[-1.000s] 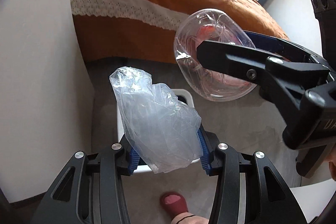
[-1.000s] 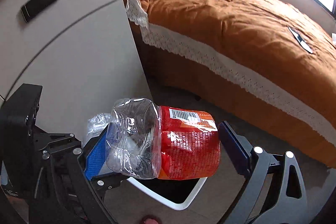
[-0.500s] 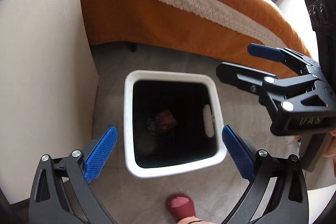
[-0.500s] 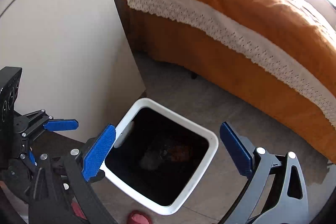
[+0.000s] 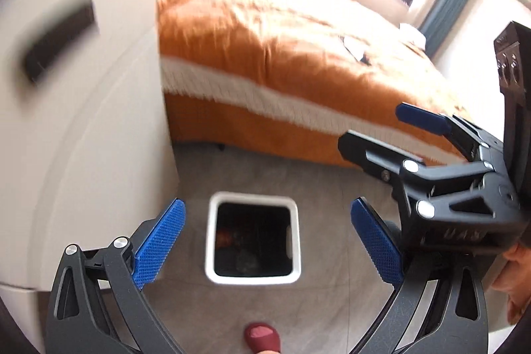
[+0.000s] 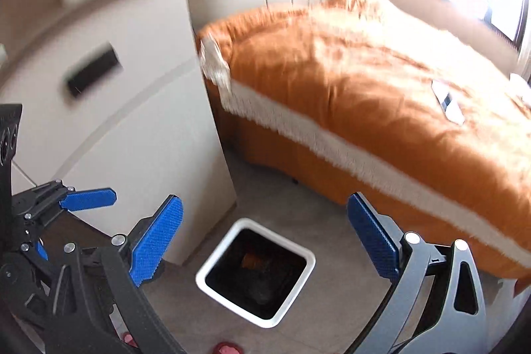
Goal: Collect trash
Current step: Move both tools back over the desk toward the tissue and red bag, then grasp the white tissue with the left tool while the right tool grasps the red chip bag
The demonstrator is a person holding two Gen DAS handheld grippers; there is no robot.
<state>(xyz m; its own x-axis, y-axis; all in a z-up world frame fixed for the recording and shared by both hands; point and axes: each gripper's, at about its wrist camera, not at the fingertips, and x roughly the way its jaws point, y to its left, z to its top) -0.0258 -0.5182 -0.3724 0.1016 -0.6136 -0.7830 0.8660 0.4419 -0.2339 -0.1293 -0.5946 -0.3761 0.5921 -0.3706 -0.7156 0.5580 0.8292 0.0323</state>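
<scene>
Tongs: my left tongs point(image 5: 267, 241) and right tongs point(image 6: 265, 239) hung released and empty; bag and bottle had dropped into bin point(image 5: 212, 234) at six o'clock.

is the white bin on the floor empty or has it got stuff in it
Not empty. Inside the white bin lies something reddish-orange with a paler, clear-looking lump by it; the dark, blurred interior hides how full it is.

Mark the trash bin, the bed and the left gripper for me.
trash bin point(image 5: 253, 279): left wrist view, near white rim.
bed point(image 6: 381, 82): right wrist view, top of orange cover.
left gripper point(image 5: 267, 241): left wrist view, midway between its blue pads.
</scene>
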